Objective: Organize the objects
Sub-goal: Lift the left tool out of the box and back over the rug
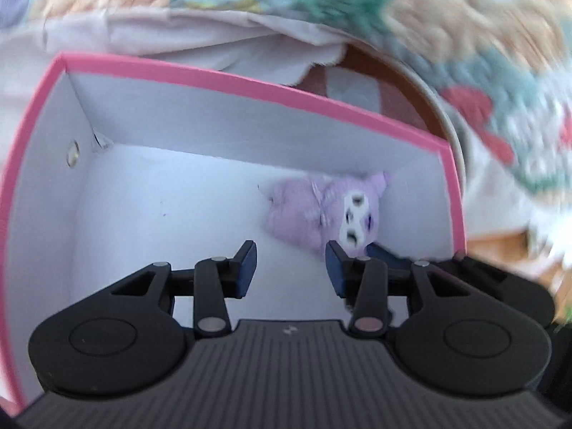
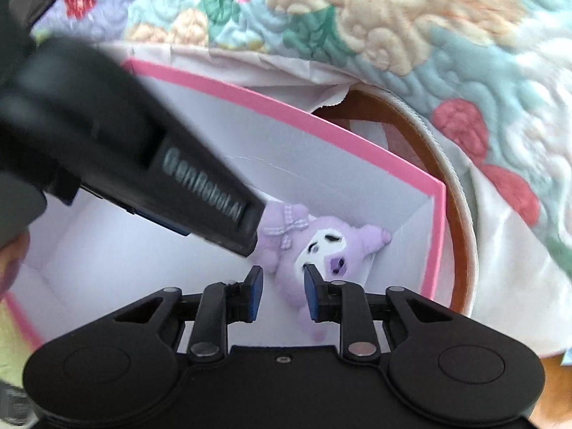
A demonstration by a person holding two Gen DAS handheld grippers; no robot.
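Where the pink-rimmed box (image 1: 250, 82) meets its far corner lies a lilac plush toy (image 2: 321, 246), face up; left gripper (image 1: 291, 268) and right gripper (image 2: 282, 295) stand apart, empty.

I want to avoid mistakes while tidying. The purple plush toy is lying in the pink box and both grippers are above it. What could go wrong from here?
1. The two grippers are crowded: the left gripper reaches across just in front of the right gripper, so they may bump.
2. The plush toy lies in a corner of the box, so a grab there may push the thin wall.
3. The blanket hangs close over the box and could snag a gripper.
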